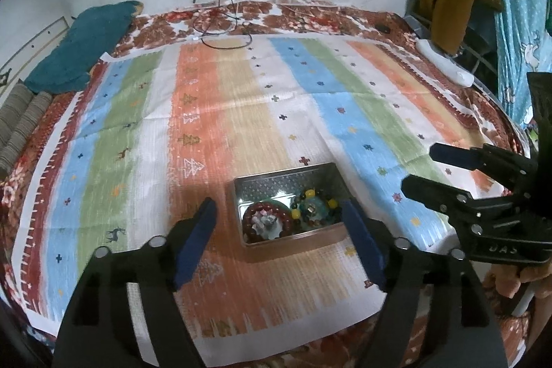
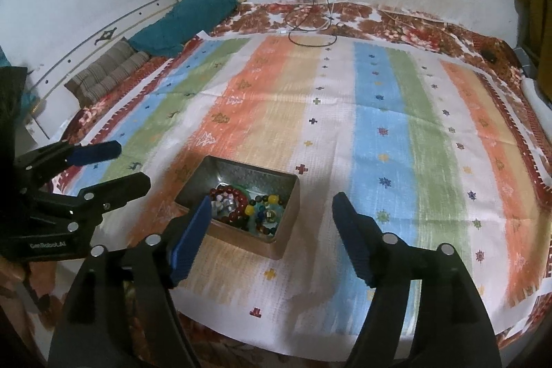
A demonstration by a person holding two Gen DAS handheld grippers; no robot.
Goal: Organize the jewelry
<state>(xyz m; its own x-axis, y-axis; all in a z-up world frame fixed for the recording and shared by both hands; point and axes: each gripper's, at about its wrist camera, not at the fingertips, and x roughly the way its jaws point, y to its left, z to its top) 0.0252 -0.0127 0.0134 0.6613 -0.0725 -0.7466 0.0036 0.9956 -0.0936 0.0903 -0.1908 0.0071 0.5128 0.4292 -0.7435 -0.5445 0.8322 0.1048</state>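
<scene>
Left tool (image 1: 279, 244): ours in the left hand; we see its two blue-padded fingers (image 1: 195, 242) spread wide with nothing between the pads, pointing down at the bed.
Metal tin (image 1: 331, 169): straight ahead of the left tool, framed in the gap between its fingers but beyond the tips and apart from them; from the right tool it lies ahead and to the left, its near corner just past that tool's left finger.
Red bead bracelet (image 1: 265, 219): we find it coiled in the tin's near-left part, closest to the left tool, with a small pale trinket inside the ring.
Mixed bead bracelet (image 1: 312, 206): just right of the red one in the same tin, touching it, with yellow, dark and teal beads.
Striped cloth (image 1: 241, 112): spread under both tools and under the tin, with orange, blue, green and white bands.
Right tool (image 2: 272, 237): ours in the right hand; its fingers (image 2: 352, 237) also stand wide apart, holding nothing, over bare cloth to the right of the tin.
Teal pillow (image 2: 193, 19): far ahead and to the left of both tools, by the wall.
Cables (image 2: 310, 26): far ahead, hanging from a wall socket onto the bed.
</scene>
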